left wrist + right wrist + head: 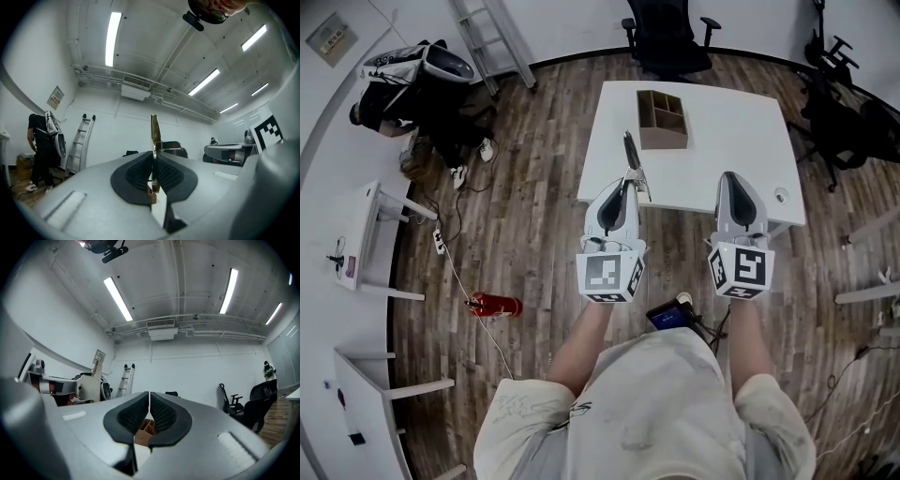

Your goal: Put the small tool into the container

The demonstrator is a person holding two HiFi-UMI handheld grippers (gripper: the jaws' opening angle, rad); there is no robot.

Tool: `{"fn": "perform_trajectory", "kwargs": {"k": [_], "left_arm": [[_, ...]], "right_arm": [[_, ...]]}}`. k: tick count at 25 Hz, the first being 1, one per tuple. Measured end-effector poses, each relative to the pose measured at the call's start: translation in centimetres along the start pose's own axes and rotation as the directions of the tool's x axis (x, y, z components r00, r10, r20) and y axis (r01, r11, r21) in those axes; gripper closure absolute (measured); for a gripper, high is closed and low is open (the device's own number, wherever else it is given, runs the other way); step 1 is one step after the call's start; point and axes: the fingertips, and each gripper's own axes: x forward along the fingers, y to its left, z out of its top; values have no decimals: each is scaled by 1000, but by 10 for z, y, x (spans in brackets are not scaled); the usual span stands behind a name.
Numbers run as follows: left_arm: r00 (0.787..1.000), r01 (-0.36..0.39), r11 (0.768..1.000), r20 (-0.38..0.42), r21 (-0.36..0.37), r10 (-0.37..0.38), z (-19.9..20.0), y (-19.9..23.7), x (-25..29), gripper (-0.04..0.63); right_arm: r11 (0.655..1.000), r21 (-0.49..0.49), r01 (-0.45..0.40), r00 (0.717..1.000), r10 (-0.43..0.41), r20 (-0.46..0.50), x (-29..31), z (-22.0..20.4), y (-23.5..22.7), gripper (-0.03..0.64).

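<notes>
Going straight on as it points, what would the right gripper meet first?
Probably the wooden compartment box, just past the right gripper, jaws shut; height unclear, so it might pass over.

Head view steeply down on the table [731, 141]; both gripper views level, toward the same ladder [78, 145].

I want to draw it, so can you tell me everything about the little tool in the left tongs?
The small tool is a thin, flat strip, metal by its shine and yellowish in the left gripper view. The left tongs are shut on its lower part. The rest sticks out past their tips, edge-on, pointing toward the wooden container.
</notes>
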Motion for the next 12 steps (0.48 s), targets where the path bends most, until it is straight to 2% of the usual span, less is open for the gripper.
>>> {"fn": "perform_trajectory", "kwargs": {"k": [6,12], "left_arm": [[1000,-24,1000,-9,-4,24,-30,19,144,574],[999,-40,999,-15,4,40,-54,-1,291,575]], "right_arm": [[1000,5,-23,1000,23,-8,130,-29,-70,601],[999,15,-43,999,43,-14,241,-51,-172,601]]}}
